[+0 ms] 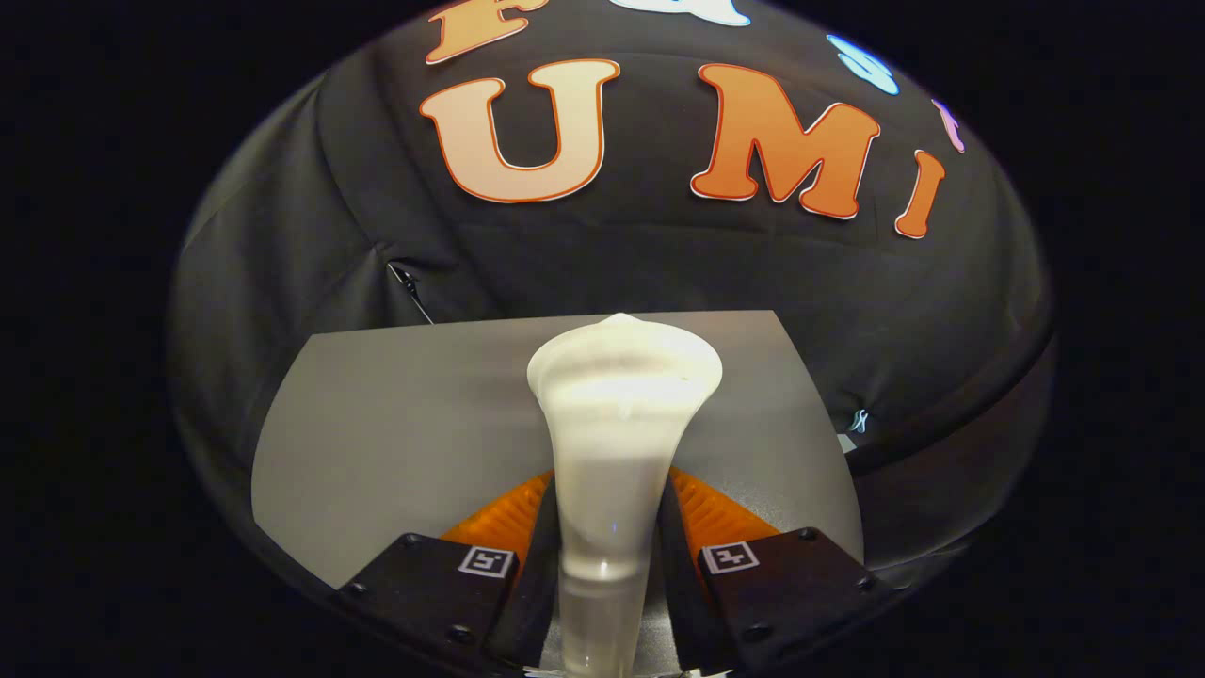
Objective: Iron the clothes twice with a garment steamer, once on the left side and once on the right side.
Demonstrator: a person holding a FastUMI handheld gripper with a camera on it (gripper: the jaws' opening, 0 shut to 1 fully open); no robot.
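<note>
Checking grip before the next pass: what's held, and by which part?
The gripper is shut on the garment steamer, its fingers clamping the narrow handle below the flared head.

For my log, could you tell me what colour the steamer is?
White or cream, clearest in the gripper view: the steamer sits clamped in the hand-held gripper.

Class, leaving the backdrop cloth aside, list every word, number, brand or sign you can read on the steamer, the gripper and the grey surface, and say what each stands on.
White plastic garment steamer, clamped between the jaws of the gripper: no text visible.
Small square black-and-white markers on the gripper body: coded patterns, not readable words.
Flat grey surface beyond the jaws: no text.
</note>
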